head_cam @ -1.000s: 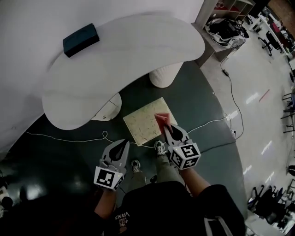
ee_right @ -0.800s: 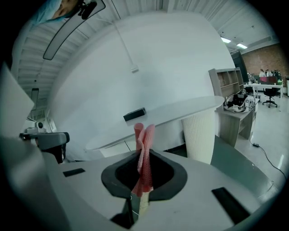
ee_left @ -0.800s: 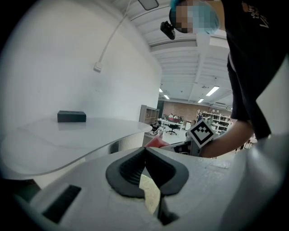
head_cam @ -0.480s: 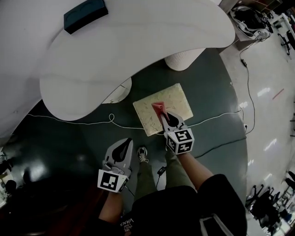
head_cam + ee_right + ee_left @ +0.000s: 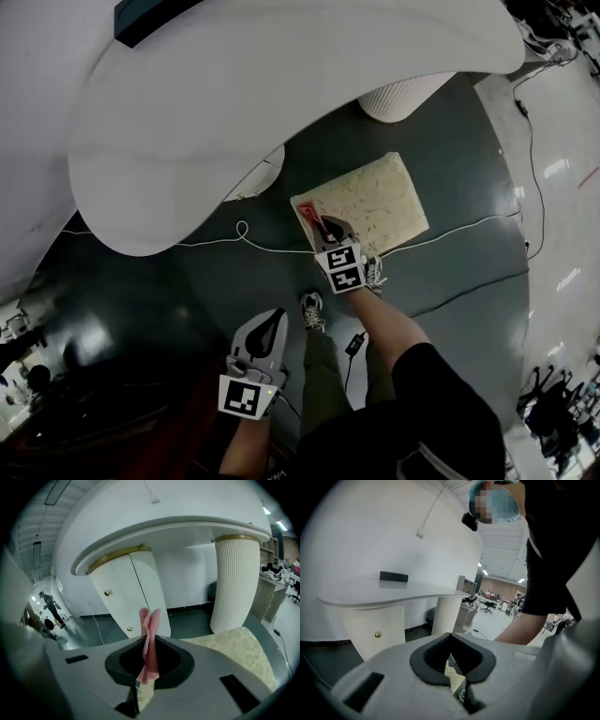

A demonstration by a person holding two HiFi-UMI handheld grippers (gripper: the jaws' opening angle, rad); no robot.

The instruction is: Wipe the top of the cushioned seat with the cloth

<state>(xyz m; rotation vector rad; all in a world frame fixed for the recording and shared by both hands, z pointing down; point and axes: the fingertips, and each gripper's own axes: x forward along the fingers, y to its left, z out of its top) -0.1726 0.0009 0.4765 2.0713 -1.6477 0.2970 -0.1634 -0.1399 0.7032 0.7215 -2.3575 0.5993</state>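
One second of work: we carry the right gripper (image 5: 317,225), jaws clamped on the pink cloth (image 5: 307,212), from the right side of the cushioned seat (image 5: 375,197) to its near left corner; the wiping stroke appears under way; the left gripper (image 5: 274,321), jaws together and empty, hangs back by our legs.

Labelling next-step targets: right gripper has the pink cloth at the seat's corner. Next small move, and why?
Probably press the pink cloth down and sweep it across the cushioned seat toward its far edge. The right gripper is shut on the cloth at the seat's left corner in the head view, so most of the top lies ahead of it; contact can't be confirmed.
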